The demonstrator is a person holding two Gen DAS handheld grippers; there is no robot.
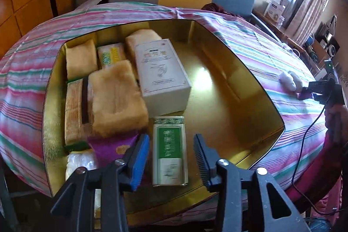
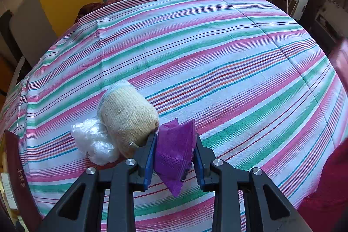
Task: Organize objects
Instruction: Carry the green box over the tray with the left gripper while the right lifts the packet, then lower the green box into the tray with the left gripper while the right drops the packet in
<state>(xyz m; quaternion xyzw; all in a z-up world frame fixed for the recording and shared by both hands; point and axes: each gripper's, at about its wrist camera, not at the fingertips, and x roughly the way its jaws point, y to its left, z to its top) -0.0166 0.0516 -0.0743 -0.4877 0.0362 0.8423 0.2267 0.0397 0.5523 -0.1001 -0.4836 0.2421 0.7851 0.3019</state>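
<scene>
While the right gripper point(image 2: 175, 153) pinches a purple packet point(image 2: 174, 158) just above the striped tablecloth point(image 2: 239, 71), the gold tray point(image 1: 228, 88) lies to its left, nearer the left gripper point(image 1: 171, 145) — so the packet must travel leftward over the tray's right rim. Its long axis runs along the fingers. The left gripper hangs spread over a green tin point(image 1: 170, 151). On the cloth beside the packet: one knitted roll point(image 2: 128, 116), one clear plastic bundle point(image 2: 93, 140). In the tray: one white box point(image 1: 162, 73), one green tin, roughly five sponge blocks — blur hinders counting.
</scene>
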